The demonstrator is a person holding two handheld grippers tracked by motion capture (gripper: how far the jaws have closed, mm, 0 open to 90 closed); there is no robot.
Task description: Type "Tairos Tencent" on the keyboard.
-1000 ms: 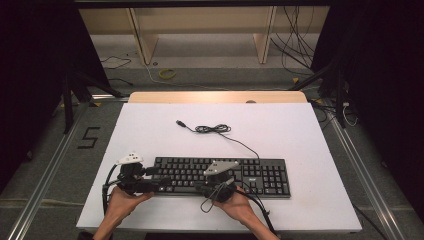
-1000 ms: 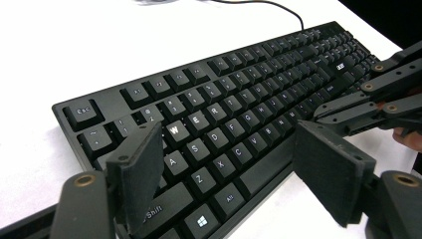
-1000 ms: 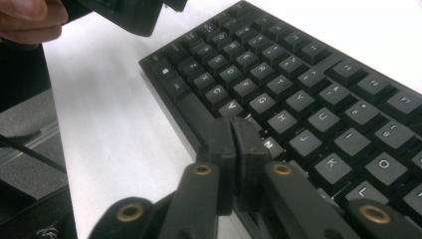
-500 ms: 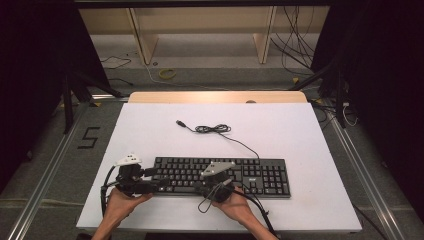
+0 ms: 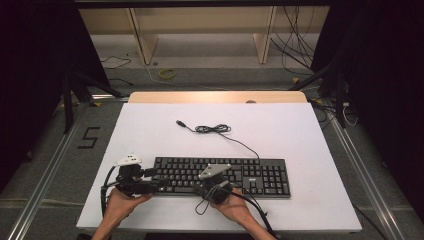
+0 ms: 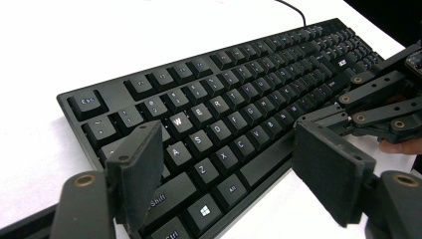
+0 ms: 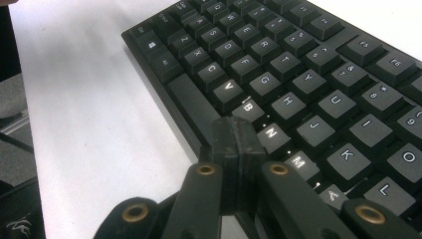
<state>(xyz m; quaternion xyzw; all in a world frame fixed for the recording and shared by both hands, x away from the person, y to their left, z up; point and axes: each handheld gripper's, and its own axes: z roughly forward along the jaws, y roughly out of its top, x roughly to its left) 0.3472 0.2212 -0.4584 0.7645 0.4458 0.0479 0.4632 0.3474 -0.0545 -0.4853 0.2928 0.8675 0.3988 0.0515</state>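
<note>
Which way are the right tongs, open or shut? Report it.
Shut. In the right gripper view the right tongs have their two pads pressed flat together with no gap, tips over the keyboard front edge near the space bar.

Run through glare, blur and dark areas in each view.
High view: white table evenly lit, surroundings nearly black. Left gripper view: sheen on the keyboard, far keys soft, left gripper blurred. Right gripper view: bright table glare, right gripper soft, keycaps sharp.

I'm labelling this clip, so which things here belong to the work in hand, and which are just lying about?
In the job:
- black keyboard
- left gripper, jaws open at the keyboard's left end
- right gripper, jaws shut, over the space bar

Lying about:
- keyboard's coiled cable with its loose plug, farther back on the white table
- yellow ring on the floor beyond
</note>
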